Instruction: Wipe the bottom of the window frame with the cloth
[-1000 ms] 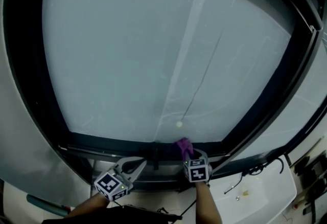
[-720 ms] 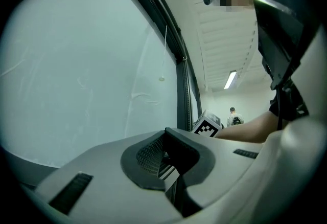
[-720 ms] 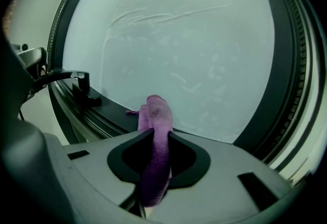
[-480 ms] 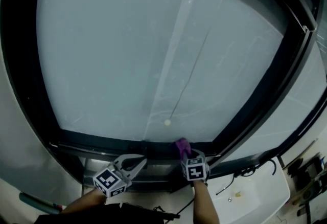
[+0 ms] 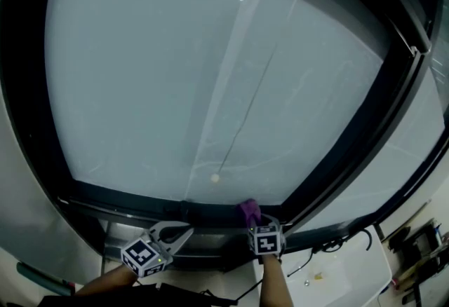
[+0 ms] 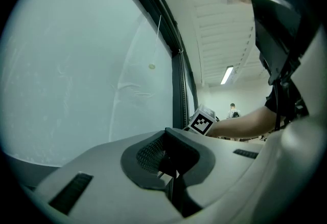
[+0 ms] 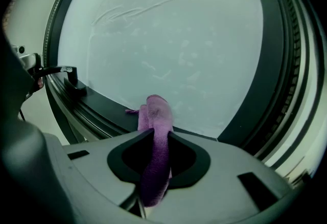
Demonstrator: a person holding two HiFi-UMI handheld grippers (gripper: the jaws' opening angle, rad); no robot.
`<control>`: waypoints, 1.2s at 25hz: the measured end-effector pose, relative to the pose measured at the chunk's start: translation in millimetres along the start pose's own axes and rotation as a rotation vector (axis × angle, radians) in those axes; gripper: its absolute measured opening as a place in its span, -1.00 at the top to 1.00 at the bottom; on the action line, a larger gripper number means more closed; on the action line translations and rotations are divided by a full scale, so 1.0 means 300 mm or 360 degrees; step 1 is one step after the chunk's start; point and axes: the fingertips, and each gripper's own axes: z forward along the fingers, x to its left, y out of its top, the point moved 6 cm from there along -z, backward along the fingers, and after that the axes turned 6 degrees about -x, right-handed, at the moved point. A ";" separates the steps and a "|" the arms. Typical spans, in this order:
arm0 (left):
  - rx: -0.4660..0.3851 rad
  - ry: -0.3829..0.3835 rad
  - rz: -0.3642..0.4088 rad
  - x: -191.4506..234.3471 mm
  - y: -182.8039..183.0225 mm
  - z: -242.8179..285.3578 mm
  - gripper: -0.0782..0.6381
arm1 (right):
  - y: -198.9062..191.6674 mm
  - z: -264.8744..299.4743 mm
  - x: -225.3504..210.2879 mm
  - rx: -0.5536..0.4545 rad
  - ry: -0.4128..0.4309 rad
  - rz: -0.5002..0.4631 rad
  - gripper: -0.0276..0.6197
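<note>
The right hand-held gripper (image 5: 257, 224) is clamping a purple cloth (image 5: 249, 211), its jaws pressing on the folded fabric from both sides. In the right gripper view the cloth (image 7: 155, 131) is running up between the jaws of that hand-held gripper (image 7: 156, 166), and its far end is lying on the dark bottom rail of the window frame (image 7: 104, 109), right where the rail is meeting the frosted glass (image 7: 179, 39). This spot is sitting right of the rail's middle, near the corner where the frame's right upright (image 5: 351, 144) is coming down.

The left hand-held gripper (image 5: 181, 231) is hanging just near of the bottom rail (image 5: 133, 200), left of the cloth and apart from it. In its own view the jaws of this hand-held gripper (image 6: 171, 164) are sitting together with nothing between them, and the marker cube (image 6: 202, 121) of the other one is showing to the right.

A thin cord with a small bead (image 5: 214, 177) is hanging in front of the glass, just above the rail. A white surface (image 5: 351, 277) with a dark cable is lying at the near right.
</note>
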 end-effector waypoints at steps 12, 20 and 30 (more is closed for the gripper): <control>-0.0010 0.0015 -0.0014 0.004 -0.009 0.008 0.77 | -0.061 -0.003 -0.116 0.0056 -0.0100 0.0038 0.67; 0.0017 -0.0026 -0.0081 -0.006 0.016 0.018 0.78 | -0.055 0.005 -0.156 0.0129 -0.0102 -0.0105 0.68; 0.0030 -0.0046 -0.0120 0.002 0.025 0.022 0.78 | -0.084 0.009 -0.213 0.0176 -0.0191 -0.0097 0.68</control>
